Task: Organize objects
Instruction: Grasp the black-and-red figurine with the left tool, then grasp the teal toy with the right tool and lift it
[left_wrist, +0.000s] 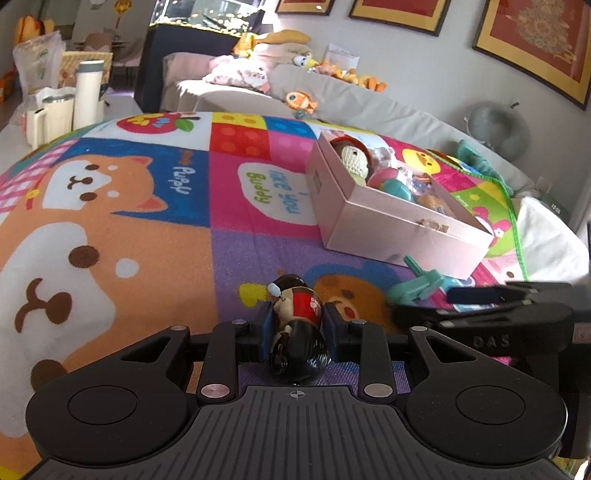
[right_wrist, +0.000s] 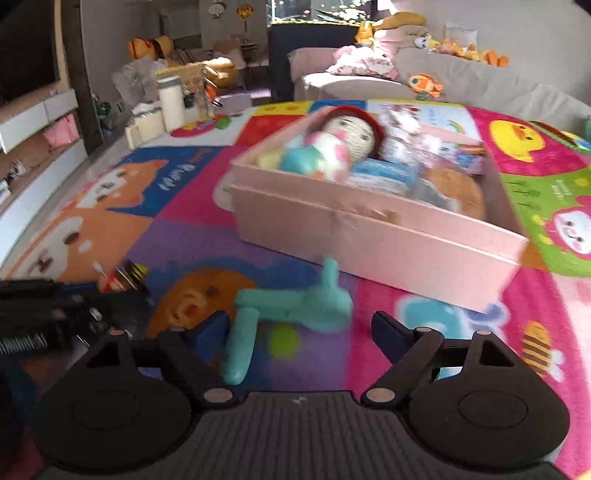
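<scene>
My left gripper is shut on a small doll figure with a black head and red body, held just above the colourful play mat. The figure also shows in the right wrist view. My right gripper is open, its fingers on either side of a teal plastic toy lying on the mat; the toy also shows in the left wrist view. A pink box holding several toys, among them a crocheted doll, stands beyond it.
A grey sofa with plush toys runs behind the mat. A white flask and mugs stand at the far left. Shelves line the left wall. The right gripper's body is at the left view's right edge.
</scene>
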